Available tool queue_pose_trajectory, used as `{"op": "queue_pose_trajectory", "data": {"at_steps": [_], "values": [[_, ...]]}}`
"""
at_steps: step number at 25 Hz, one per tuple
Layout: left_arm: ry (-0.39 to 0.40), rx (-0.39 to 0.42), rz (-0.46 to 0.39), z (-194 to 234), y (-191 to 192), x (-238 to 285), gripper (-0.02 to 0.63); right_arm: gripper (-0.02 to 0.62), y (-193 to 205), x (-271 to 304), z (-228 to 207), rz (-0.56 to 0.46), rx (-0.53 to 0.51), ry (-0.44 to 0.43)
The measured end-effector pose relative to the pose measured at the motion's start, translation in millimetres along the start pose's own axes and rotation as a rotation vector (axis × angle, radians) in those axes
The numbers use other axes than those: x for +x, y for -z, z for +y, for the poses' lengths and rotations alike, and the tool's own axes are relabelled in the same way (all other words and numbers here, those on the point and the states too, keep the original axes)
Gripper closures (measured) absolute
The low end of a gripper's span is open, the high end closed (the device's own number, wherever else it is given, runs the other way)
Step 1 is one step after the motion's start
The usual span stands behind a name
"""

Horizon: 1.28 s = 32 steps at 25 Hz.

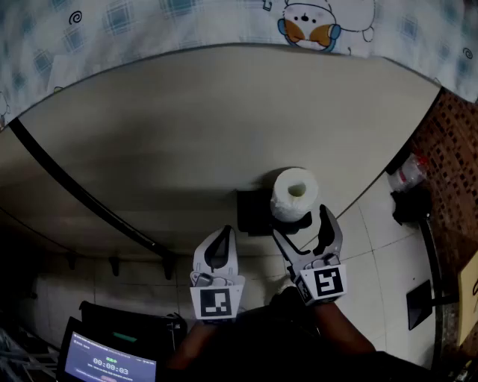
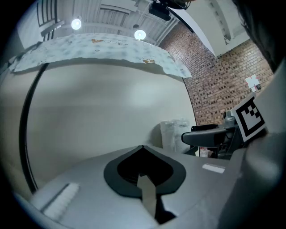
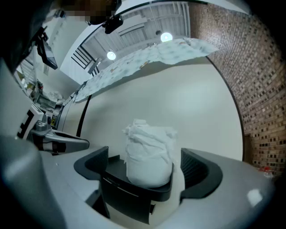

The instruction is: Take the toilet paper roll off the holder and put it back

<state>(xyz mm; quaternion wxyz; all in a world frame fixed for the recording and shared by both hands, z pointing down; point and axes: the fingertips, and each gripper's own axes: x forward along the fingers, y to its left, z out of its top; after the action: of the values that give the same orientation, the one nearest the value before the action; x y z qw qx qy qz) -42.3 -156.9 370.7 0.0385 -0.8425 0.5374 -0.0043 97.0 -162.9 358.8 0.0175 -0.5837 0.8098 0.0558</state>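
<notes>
Beige wall fills view behind black holder. Patterned cloth along wall top, well above holder. Dark pipe slants across wall left of holder. Right claw level at holder, jaws wide apart, one each side of roll, pads not pressing it. Left claw just left of and below holder, jaws together, nothing between. Holder fixed to wall. Toilet paper roll stands upright on holder, ragged end up.

Beige wall, brick wall, ceiling lights
</notes>
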Motion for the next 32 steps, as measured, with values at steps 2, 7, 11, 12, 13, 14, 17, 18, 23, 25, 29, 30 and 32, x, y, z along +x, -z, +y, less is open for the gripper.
{"op": "queue_pose_trajectory", "data": {"at_steps": [2, 7, 11, 12, 13, 14, 17, 18, 23, 25, 29, 30, 32], "values": [[-0.004, 0.002, 0.004, 3, 0, 2, 0.589, 0.087, 6, 6, -3, 0.031, 0.005, 0.004], [-0.012, 0.0, 0.013, 9, 2, 7, 0.589, 0.08, 5, 22, -5, 0.048, -0.008, -0.008], [-0.016, -0.006, 0.02, 11, 4, 13, 0.589, 0.08, 5, 32, -7, 0.06, -0.004, -0.019], [-0.016, -0.006, 0.023, 12, 5, 14, 0.589, 0.08, 5, 34, -7, 0.061, 0.001, -0.022], [-0.017, -0.008, 0.024, 12, 5, 16, 0.589, 0.08, 5, 36, -7, 0.062, 0.0, -0.023], [-0.018, -0.009, 0.025, 13, 6, 17, 0.589, 0.08, 6, 38, -8, 0.064, -0.007, -0.024], [-0.017, -0.005, 0.031, 13, 8, 22, 0.589, 0.08, 2, 44, -6, 0.065, -0.013, -0.035], [-0.017, -0.002, 0.032, 13, 8, 23, 0.589, 0.08, 0, 45, -6, 0.064, -0.009, -0.038], [-0.02, -0.002, 0.044, 14, 10, 29, 0.589, 0.128, -3, 49, -10, 0.056, -0.019, -0.04], [-0.023, -0.004, 0.043, 14, 10, 30, 0.589, 0.135, -4, 49, -10, 0.055, -0.024, -0.043], [-0.022, -0.012, 0.047, 13, 11, 32, 0.589, 0.143, -2, 48, -10, 0.063, -0.027, -0.052], [-0.022, -0.015, 0.047, 12, 11, 32, 0.589, 0.144, 0, 48, -11, 0.069, -0.031, -0.054], [-0.019, -0.008, 0.048, 11, 11, 33, 0.589, 0.147, -1, 49, -9, 0.073, -0.031, -0.066]]}}
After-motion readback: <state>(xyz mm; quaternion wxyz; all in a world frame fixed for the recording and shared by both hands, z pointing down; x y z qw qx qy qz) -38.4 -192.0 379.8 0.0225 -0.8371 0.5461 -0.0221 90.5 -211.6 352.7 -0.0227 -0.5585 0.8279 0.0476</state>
